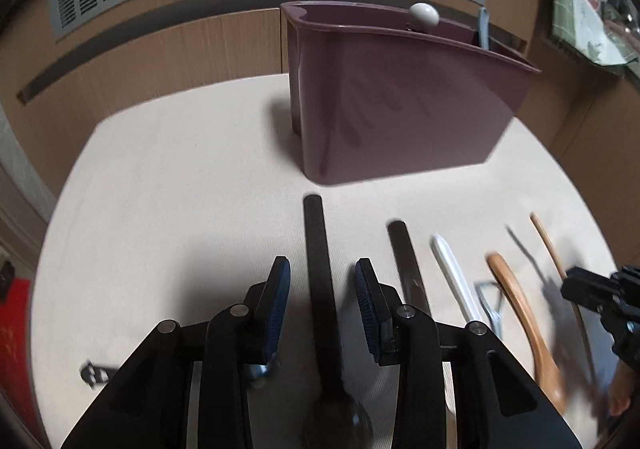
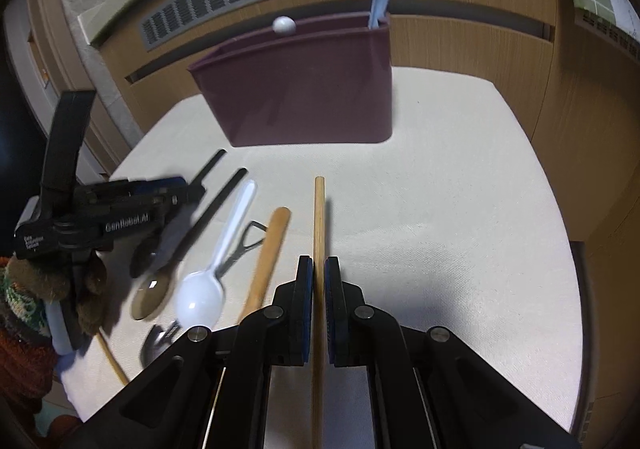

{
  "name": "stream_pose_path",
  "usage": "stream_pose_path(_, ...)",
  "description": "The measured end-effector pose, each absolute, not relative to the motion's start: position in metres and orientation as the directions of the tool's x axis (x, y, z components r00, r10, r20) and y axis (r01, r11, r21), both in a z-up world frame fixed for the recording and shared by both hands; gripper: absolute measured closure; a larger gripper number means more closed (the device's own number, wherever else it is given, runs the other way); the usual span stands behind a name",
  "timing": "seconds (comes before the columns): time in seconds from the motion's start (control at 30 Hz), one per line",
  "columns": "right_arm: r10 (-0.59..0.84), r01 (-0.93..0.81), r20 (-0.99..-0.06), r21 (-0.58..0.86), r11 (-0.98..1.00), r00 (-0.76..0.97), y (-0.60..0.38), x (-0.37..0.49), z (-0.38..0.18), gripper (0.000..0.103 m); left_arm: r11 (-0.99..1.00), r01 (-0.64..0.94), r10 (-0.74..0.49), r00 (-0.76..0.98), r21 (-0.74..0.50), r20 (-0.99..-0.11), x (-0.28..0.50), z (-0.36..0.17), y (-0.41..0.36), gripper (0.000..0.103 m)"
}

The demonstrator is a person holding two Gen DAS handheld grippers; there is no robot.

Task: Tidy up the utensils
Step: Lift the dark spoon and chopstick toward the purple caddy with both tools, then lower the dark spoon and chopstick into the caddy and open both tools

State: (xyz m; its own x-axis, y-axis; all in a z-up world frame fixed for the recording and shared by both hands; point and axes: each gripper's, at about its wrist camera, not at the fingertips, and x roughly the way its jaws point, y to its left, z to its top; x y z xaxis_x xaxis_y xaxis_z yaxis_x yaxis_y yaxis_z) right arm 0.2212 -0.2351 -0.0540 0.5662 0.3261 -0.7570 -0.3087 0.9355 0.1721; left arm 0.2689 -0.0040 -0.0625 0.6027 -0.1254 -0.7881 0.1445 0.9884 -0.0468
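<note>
You've got two utensils in the tall mauve plastic caddy (image 2: 304,105); your right gripper (image 2: 319,281) clamps a thin wooden stick (image 2: 319,217), your left gripper (image 1: 322,289) straddles, jaws apart, a black-handled spoon (image 1: 318,261); four more wait.

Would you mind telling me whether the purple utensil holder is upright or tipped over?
Upright: the purple utensil holder stands on its base on the table, rim up, with two handles poking above its rim.

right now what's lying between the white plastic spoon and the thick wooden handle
A small metal wire-handled utensil lies between the white plastic spoon and the thick wooden handle, partly tucked under the spoon's handle. It shows best in the right wrist view.
</note>
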Motion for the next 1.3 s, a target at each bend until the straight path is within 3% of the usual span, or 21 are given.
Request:
stream_pose_path(0.2, 0.322, -0.317, -0.757, 0.159, 0.935, 0.568, -0.231, 0.225, -0.052, 0.098, 0.992, 0.125, -0.095, 0.572, -0.028, -0.815, 0.285, -0.062, -0.008, 0.071)
stream_pose_path(0.3, 0.326, -0.327, -0.740, 0.151, 0.933, 0.588, -0.229, 0.224, -0.045, 0.098, 0.987, 0.160, -0.108, 0.570, -0.019, -0.815, 0.285, -0.060, -0.016, 0.091)
stream_pose_path(0.37, 0.340, -0.328, -0.720, 0.163, 0.930, 0.605, -0.230, 0.223, -0.037, 0.098, 0.987, 0.156, -0.124, 0.585, -0.039, -0.801, 0.277, -0.055, -0.014, 0.091)
stream_pose_path(0.6, 0.390, -0.312, -0.638, 0.237, 0.920, 0.664, -0.245, 0.209, -0.010, 0.098, 0.939, 0.197, -0.334, 0.718, -0.282, -0.610, 0.199, 0.005, 0.009, 0.091)
stream_pose_path(1.0, 0.350, -0.310, -0.567, 0.170, 0.935, 0.745, -0.237, 0.204, 0.020, 0.098, 0.925, 0.218, -0.353, 0.798, -0.312, -0.488, 0.181, 0.044, 0.022, 0.091)
stream_pose_path(1.07, 0.338, -0.310, -0.502, 0.141, 0.940, 0.796, -0.239, 0.206, 0.043, 0.098, 0.918, 0.238, -0.361, 0.833, -0.317, -0.419, 0.188, 0.069, 0.020, 0.091)
stream_pose_path(1.2, 0.315, -0.301, -0.257, 0.095, 0.949, 0.914, -0.241, 0.221, 0.133, 0.098, 0.897, 0.281, -0.344, 0.928, -0.341, -0.141, 0.206, 0.145, 0.019, 0.091)
stream_pose_path(1.3, 0.320, -0.302, -0.148, 0.129, 0.944, 0.936, -0.244, 0.242, 0.170, 0.098, 0.890, 0.266, -0.288, 0.958, -0.371, -0.004, 0.227, 0.168, 0.022, 0.091)
